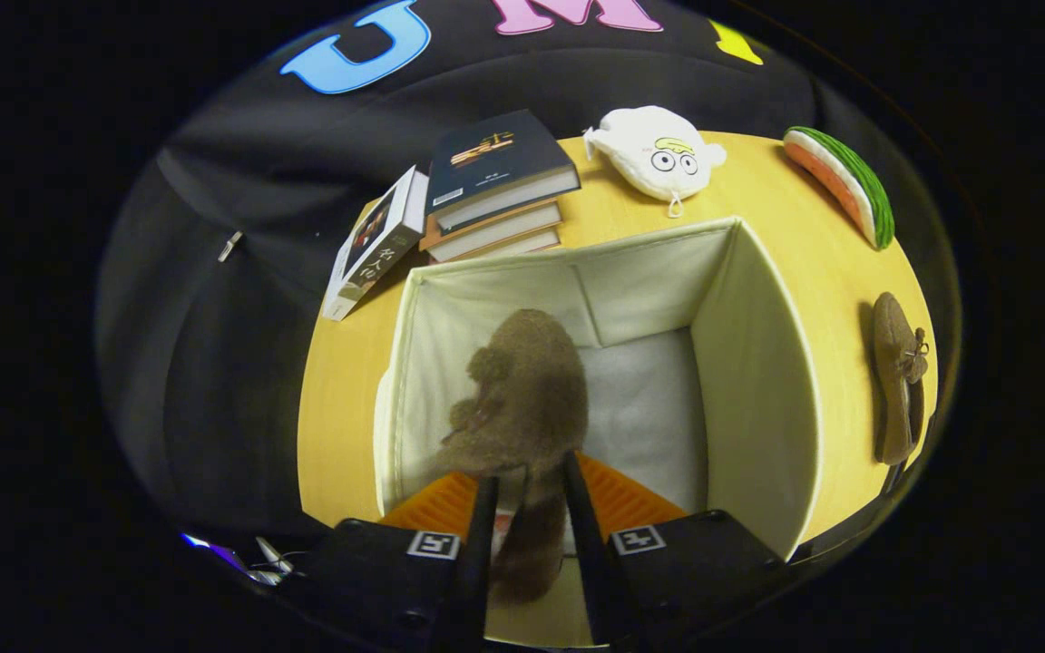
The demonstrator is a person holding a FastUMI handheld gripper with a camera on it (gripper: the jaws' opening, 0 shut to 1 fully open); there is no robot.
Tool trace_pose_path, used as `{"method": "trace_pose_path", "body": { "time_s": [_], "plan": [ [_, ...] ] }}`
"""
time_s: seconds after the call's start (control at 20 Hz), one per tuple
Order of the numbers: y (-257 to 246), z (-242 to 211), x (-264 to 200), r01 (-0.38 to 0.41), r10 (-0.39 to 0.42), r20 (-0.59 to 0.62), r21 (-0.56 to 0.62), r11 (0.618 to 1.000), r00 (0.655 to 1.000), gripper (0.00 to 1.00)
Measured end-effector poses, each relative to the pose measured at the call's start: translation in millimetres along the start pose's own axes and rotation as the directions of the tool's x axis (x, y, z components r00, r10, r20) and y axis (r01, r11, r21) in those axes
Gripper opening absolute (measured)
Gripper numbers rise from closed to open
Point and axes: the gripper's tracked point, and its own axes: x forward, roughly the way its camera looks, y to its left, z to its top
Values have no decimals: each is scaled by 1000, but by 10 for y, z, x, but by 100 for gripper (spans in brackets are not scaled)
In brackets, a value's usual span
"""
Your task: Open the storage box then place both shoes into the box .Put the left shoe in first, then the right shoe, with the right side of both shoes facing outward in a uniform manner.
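Books [486, 190] lie on the bench [341, 363], far ahead-left of the hand-held gripper [530, 508]. Its fingers are clamped on a fuzzy brown shoe [522, 390], held over the open box [749, 363] directly ahead, against the left wall. A white plush [654, 154] sits beyond the box. Second shoe [899, 381] rests right of the box; watermelon toy [840, 186] farther ahead-right.
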Motion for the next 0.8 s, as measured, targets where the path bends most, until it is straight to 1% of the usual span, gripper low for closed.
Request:
{"method": "trace_pose_path", "body": {
  "time_s": [0.05, 0.15, 0.4, 0.5, 0.7, 0.8],
  "plan": [
    [69, 13, -30, -27, 27, 6, -11, 1000, 1000, 67],
    [111, 74, -103, -54, 55, 27, -38, 998, 998, 97],
    [179, 163, -421, -132, 134, 70, -33, 991, 989, 99],
    [144, 294, -633, -150, 157, 123, -66, 986, 980, 99],
    [-106, 603, -1194, -151, 186, 258, -150, 977, 948, 99],
    [-403, 774, -1446, -102, 163, 330, -195, 976, 930, 98]
  ]
}}
